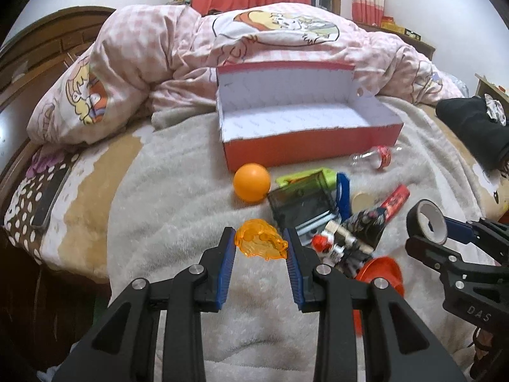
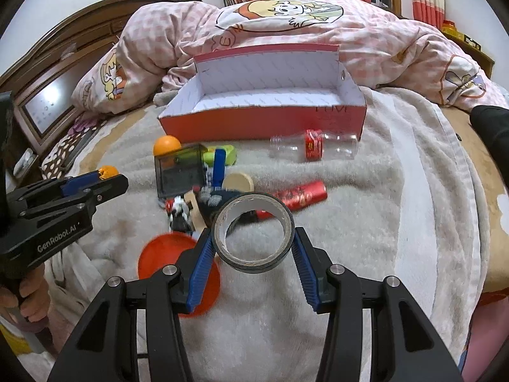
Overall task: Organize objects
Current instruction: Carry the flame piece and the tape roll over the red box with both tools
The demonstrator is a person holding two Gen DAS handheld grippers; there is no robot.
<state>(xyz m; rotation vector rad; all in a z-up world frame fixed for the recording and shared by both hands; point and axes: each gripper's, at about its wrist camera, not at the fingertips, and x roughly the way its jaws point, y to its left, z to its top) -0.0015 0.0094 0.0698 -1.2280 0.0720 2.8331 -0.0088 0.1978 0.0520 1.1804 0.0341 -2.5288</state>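
With both tools already loaded above the blanket-covered bed [image 2: 366, 238], the step in hand looks like the carry to the red box [image 1: 305, 148], which stands open and empty beyond the clutter. The left gripper [image 1: 261, 245] has its jaws clamped on a translucent orange plastic piece [image 1: 261, 243], held by its two sides; the right gripper [image 2: 253, 248] has its jaws pressed against the outer wall of a roll of dark tape [image 2: 253, 232], its hole facing the camera. A clean carry would probably clear the orange ball [image 1: 252, 182], the smoky clear case [image 1: 300, 203] and the empty bottle [image 2: 313, 148] lying just before the box. Since the orange piece looks slippery and irregular, steady pressure seems wise, with release only once each item is over the white interior. The two grippers are near each other, so staggering their approach may avoid a clash.
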